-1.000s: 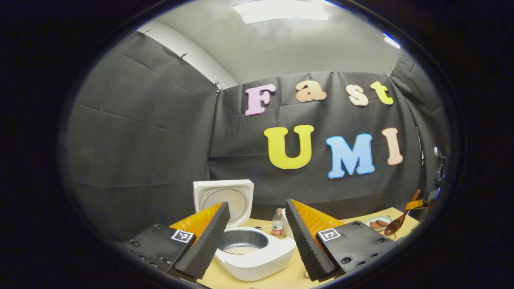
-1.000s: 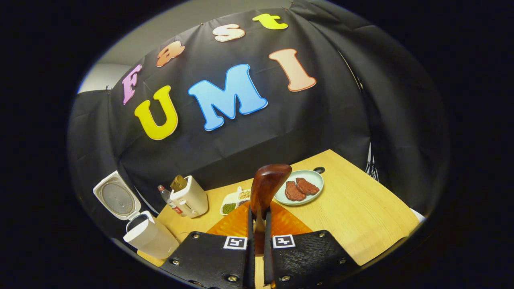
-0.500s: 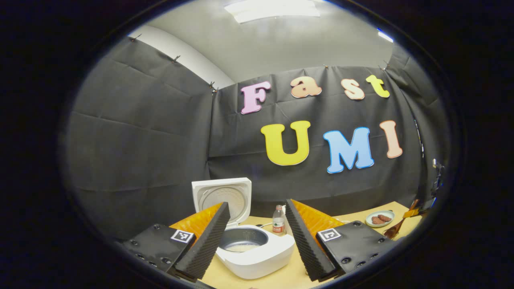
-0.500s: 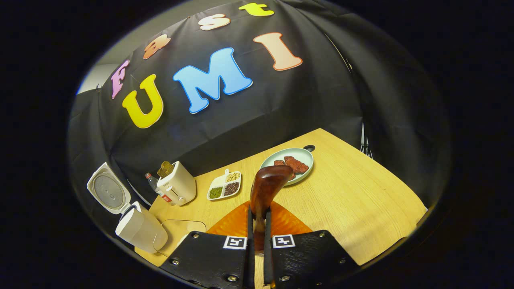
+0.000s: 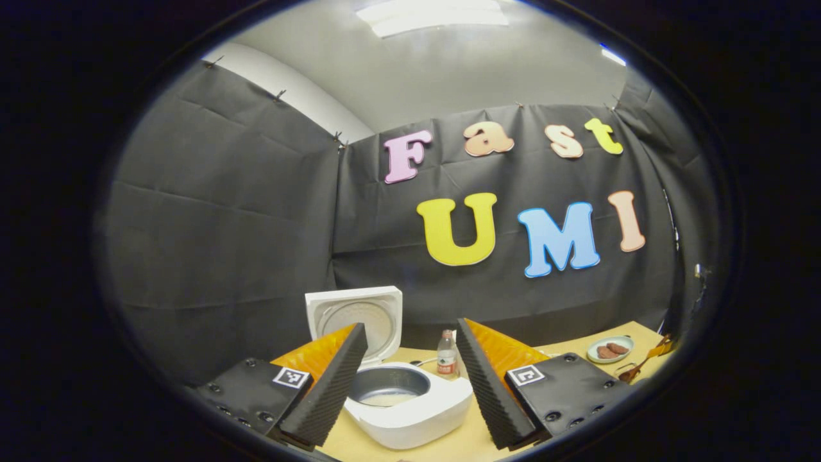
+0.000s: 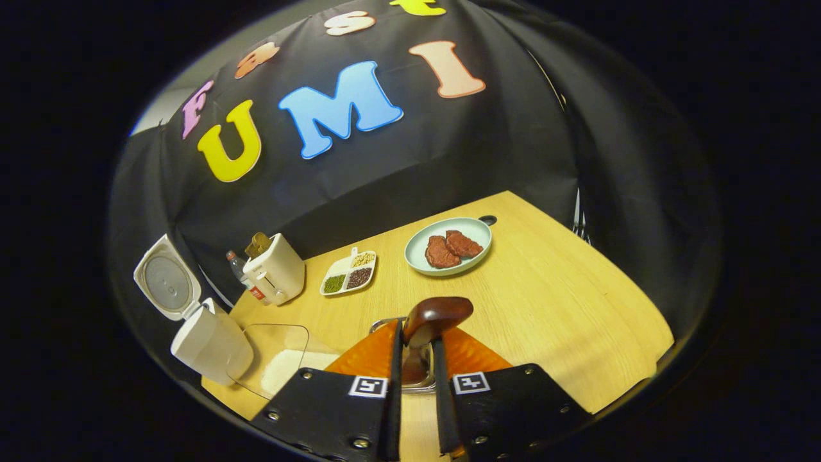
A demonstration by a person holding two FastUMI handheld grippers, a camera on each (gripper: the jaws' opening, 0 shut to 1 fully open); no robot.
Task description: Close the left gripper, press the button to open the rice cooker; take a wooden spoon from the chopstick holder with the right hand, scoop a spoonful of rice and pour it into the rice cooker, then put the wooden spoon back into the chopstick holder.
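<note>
The white rice cooker (image 5: 410, 410) stands with its lid (image 5: 356, 317) up, some rice in the pot, between the wide-apart fingers of my open left gripper (image 5: 410, 327). In the right gripper view the cooker (image 6: 211, 350) is at far left. The wooden spoon (image 6: 436, 313) stands bowl-up in the metal chopstick holder (image 6: 381, 323), its neck between the fingers of my right gripper (image 6: 415, 327), which have parted slightly. A clear tray of rice (image 6: 276, 356) lies left of the holder. In the left gripper view, the spoon (image 5: 635, 371) is at far right.
A toaster (image 6: 276, 273) and a water bottle (image 6: 238, 263) stand at the back left of the wooden table (image 6: 564, 308). A divided dish of beans (image 6: 348, 274) and a plate (image 6: 417, 256) with meat pieces lie behind the holder.
My right gripper has tipped down and lowered the spoon into the holder. Its fingers have spread a little and the spoon sits lower between them. The left gripper has barely moved.
</note>
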